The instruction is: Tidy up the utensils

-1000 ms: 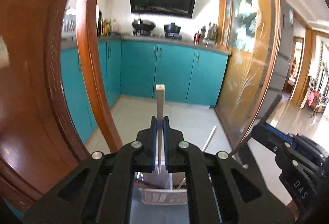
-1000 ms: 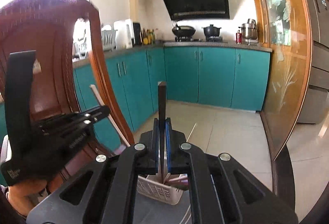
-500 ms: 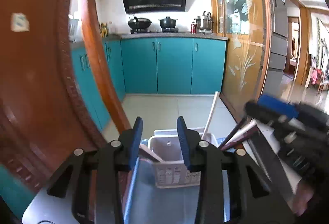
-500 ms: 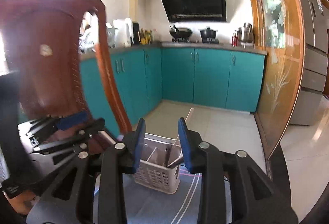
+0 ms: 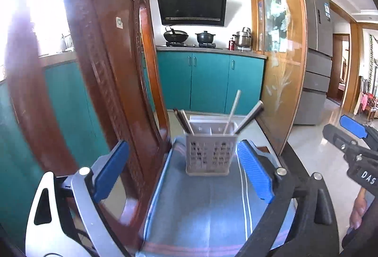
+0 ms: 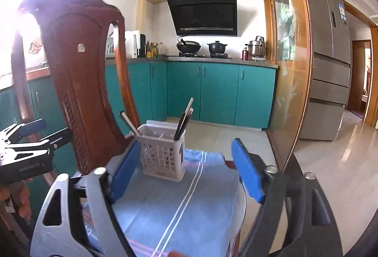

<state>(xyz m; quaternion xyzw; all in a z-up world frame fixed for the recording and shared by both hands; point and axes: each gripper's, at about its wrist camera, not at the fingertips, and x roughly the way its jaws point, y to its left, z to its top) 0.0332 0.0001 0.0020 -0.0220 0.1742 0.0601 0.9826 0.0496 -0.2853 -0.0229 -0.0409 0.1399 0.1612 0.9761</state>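
A pale plastic utensil basket (image 5: pixel 208 155) stands on a blue striped cloth (image 5: pixel 200 209). Several chopsticks lean in it: a dark and pale pair (image 5: pixel 183 120) at its left, a white one (image 5: pixel 232 110) and a dark one (image 5: pixel 250 115) at its right. My left gripper (image 5: pixel 183 146) is short of the basket, its jaws opening wide with nothing held. In the right wrist view the basket (image 6: pixel 163 155) lies just beyond my right gripper (image 6: pixel 185 146), whose jaws are also opening and hold nothing. Each gripper shows at the edge of the other's view: right gripper (image 5: pixel 340 131), left gripper (image 6: pixel 47 130).
A carved wooden chair back (image 5: pixel 106 68) rises close on the left, beside the cloth. A glass-panelled wooden door (image 5: pixel 281 68) stands to the right. Teal cabinets (image 5: pixel 210 82), a stove with pots and a grey fridge (image 6: pixel 330 68) lie beyond. A hand (image 5: pixel 359 212) holds the right gripper.
A second ago each gripper was shut on an upright chopstick, left on a pale one, right on a dark one. Both have let go, opened wide and drawn back from the basket.
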